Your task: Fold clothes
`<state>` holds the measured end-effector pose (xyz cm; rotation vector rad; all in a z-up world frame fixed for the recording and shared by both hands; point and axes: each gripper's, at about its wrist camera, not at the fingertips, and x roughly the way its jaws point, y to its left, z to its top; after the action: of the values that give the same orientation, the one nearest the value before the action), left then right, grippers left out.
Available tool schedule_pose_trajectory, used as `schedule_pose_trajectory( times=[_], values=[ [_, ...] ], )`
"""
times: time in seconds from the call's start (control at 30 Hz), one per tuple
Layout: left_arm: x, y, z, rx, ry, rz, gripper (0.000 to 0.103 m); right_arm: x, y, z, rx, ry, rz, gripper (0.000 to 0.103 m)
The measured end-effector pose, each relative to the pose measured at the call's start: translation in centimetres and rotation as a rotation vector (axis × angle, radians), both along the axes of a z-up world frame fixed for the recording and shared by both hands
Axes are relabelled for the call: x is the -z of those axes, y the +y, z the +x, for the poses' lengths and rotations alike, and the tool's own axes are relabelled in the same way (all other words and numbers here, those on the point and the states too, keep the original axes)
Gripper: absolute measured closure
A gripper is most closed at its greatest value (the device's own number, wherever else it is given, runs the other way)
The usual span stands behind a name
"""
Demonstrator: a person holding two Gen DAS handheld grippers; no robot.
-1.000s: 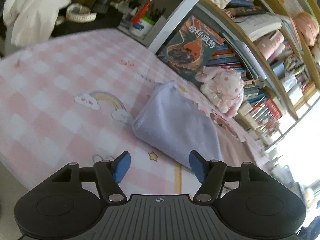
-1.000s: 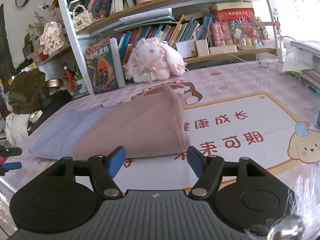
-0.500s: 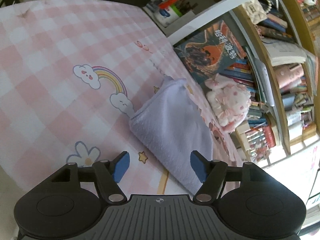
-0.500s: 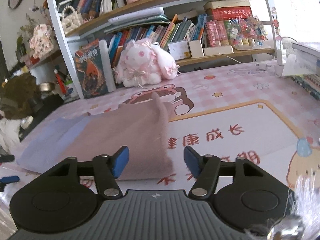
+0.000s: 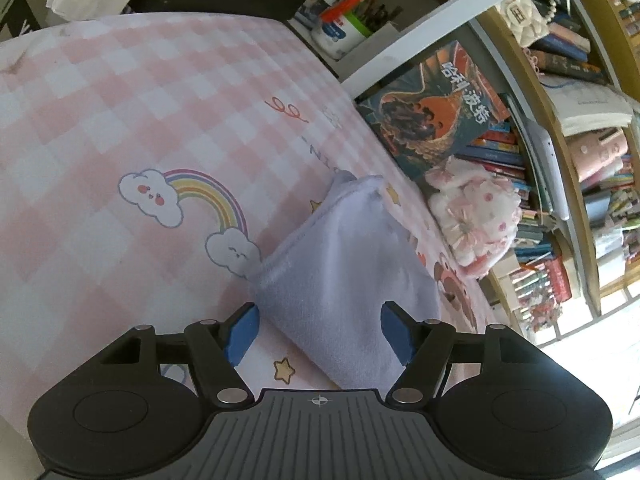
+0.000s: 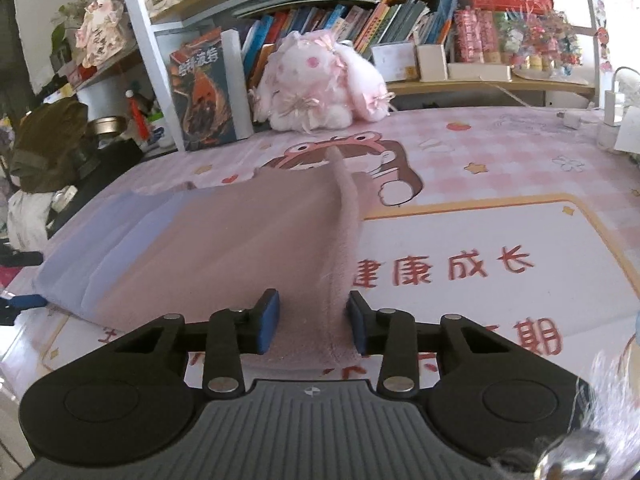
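A folded two-tone cloth lies flat on the pink checked table cover (image 5: 100, 128). Its lavender end (image 5: 344, 264) reaches between the blue pads of my left gripper (image 5: 318, 334), which stands wide open just above it. In the right wrist view the pink end (image 6: 248, 248) fills the middle, with the lavender part (image 6: 104, 248) at the left. My right gripper (image 6: 312, 322) is open but narrowed. The cloth's near right corner and its raised edge (image 6: 342, 240) sit between the pads, which are still apart.
A pink plush toy (image 6: 320, 92) and an upright book (image 6: 204, 96) stand against the bookshelf (image 6: 460, 84) behind the cloth. A charger and cable (image 6: 612, 120) lie far right. The printed mat (image 6: 500, 264) stretches right of the cloth. Clutter and a dark bag (image 6: 48, 148) sit left.
The left gripper has moved in over the lavender end. The right gripper has advanced onto the pink corner and its fingers have narrowed around it.
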<state>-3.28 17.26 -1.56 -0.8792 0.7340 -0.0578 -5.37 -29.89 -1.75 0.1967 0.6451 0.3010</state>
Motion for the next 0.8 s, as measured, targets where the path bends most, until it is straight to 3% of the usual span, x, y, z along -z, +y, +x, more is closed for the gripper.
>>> schedule_pose_trajectory(
  times=[0.27, 0.57, 0.6, 0.67, 0.8],
  values=[
    [-0.2, 1.5, 1.0, -0.07, 0.004, 0.029, 0.034, 0.1, 3.0, -1.8, -0.101, -0.007, 0.015, 0.069],
    [0.4, 2.1, 5.2, -0.064, -0.004, 0.039, 0.039, 0.0, 5.6, -2.9, -0.15, -0.007, 0.023, 0.069],
    [0.4, 2.1, 5.6, -0.063, -0.005, 0.04, 0.047, 0.0, 5.8, -3.1, -0.161, -0.007, 0.027, 0.069],
    [0.6, 2.2, 6.6, -0.062, -0.007, 0.042, 0.077, 0.1, 6.3, -3.2, -0.175, -0.01, 0.023, 0.069],
    [0.5, 2.2, 6.7, -0.08, -0.043, 0.023, 0.089, 0.2, 6.8, -3.3, -0.184, -0.013, 0.016, 0.068]
  ],
)
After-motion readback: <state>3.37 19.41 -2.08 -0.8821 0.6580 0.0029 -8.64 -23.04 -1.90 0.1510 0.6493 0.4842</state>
